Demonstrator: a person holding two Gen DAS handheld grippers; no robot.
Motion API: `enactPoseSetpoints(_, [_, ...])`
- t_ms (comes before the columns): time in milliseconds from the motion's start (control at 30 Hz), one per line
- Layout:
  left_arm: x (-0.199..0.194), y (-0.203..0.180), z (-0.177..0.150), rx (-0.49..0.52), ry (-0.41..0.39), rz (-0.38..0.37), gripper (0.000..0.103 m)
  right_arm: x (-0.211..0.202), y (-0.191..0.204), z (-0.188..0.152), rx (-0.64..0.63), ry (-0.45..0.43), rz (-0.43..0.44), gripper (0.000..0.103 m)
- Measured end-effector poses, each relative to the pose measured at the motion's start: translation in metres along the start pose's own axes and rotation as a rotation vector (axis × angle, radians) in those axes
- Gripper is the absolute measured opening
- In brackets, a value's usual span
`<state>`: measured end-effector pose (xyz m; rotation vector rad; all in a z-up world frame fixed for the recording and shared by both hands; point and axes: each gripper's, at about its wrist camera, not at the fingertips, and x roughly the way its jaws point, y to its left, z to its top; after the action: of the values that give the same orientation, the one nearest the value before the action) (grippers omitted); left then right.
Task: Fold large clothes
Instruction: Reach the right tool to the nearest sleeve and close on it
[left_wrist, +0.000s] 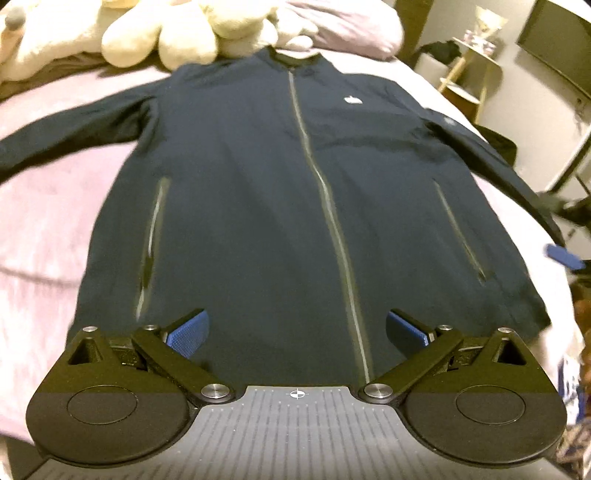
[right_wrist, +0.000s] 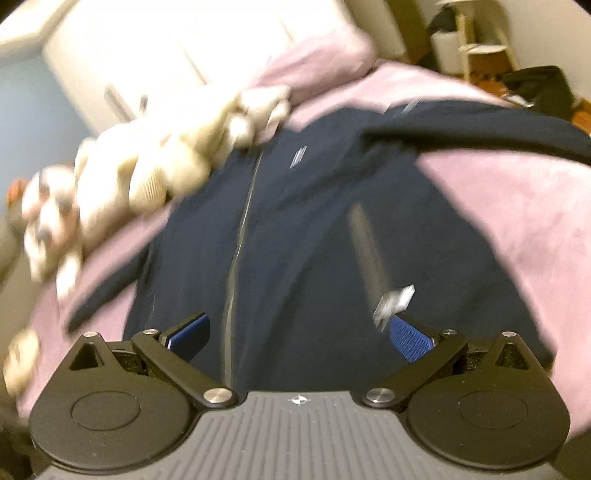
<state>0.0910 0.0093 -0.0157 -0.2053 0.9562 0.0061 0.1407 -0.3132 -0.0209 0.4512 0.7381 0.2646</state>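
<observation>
A dark navy zip-up jacket (left_wrist: 280, 192) lies flat, front up, on a pink bedspread (left_wrist: 48, 221), collar far from me, both sleeves spread out to the sides. My left gripper (left_wrist: 297, 330) is open and empty, hovering over the jacket's bottom hem near the centre zip. My right gripper (right_wrist: 299, 334) is open and empty above the lower part of the jacket (right_wrist: 295, 221); that view is motion-blurred. A blue fingertip of the right gripper (left_wrist: 563, 255) shows at the right edge of the left wrist view, beside the right sleeve.
Cream plush toys (left_wrist: 192, 33) and a pink pillow (left_wrist: 351, 26) lie at the head of the bed past the collar. A small wooden stand (left_wrist: 469, 70) and dark items sit on the floor to the right. A white wardrobe (right_wrist: 147, 55) stands to the left.
</observation>
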Motion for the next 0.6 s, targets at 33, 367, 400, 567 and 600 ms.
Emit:
enactPoseSetpoints(33, [0.008, 0.004, 0.009, -0.022, -0.003, 0.017, 0.103, 0.001, -0.018, 0.015, 0.041, -0.056, -0.014, 0.103])
enactPoseSetpoints(367, [0.087, 0.025, 0.071, -0.093, -0.031, 0.163, 0.103, 0.048, -0.224, 0.100, 0.671, -0.280, -0.081, 0.080])
enactPoseSetpoints(400, [0.095, 0.027, 0.074, -0.099, -0.024, 0.168, 0.103, 0.052, -0.237, 0.101, 0.719, -0.298, -0.087, 0.077])
enactPoseSetpoints(567, [0.114, 0.035, 0.075, -0.152, 0.001, 0.170, 0.103, 0.071, -0.284, 0.097, 0.949, -0.351, -0.074, 0.041])
enactPoseSetpoints(600, [0.115, 0.035, 0.075, -0.148, -0.006, 0.169, 0.103, 0.073, -0.293, 0.095, 0.994, -0.358, -0.082, 0.036])
